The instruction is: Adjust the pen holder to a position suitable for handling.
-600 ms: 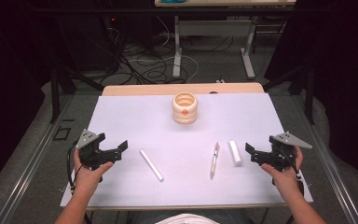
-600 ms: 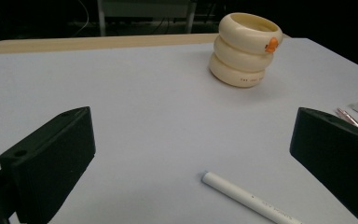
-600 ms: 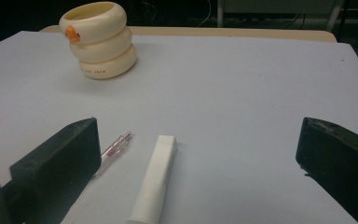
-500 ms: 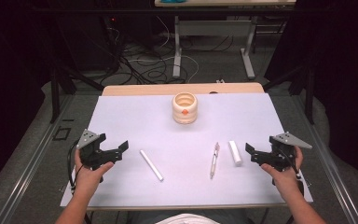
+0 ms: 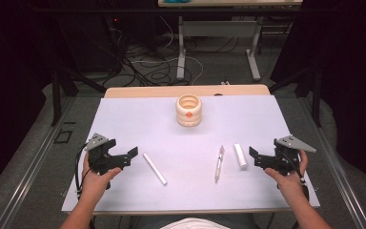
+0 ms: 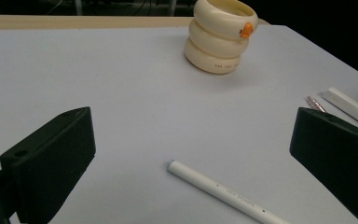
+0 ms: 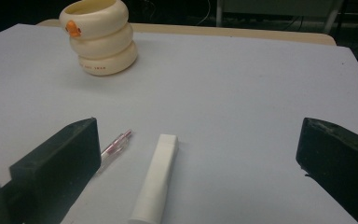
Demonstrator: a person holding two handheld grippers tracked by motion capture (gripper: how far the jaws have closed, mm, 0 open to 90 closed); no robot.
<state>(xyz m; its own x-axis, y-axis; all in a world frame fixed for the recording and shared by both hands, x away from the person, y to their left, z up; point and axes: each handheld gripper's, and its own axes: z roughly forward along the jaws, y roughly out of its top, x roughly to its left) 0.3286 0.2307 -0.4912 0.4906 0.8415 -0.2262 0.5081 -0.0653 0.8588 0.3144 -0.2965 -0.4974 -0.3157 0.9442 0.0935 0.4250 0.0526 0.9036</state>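
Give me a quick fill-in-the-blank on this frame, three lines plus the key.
1. The cream ringed cup carries a small ___ mark.
2. The white marker lies in front of the ___ gripper.
3. Between the clear pen and the right gripper lies a white ___.

Missing words: orange; left; rectangular stick

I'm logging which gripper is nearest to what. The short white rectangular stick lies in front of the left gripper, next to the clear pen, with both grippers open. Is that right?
Not quite: the short white rectangular stick lies in front of the right gripper, not the left, as the right gripper view shows. It is next to the clear pen, and both grippers are open; the left gripper faces the long white round pen.
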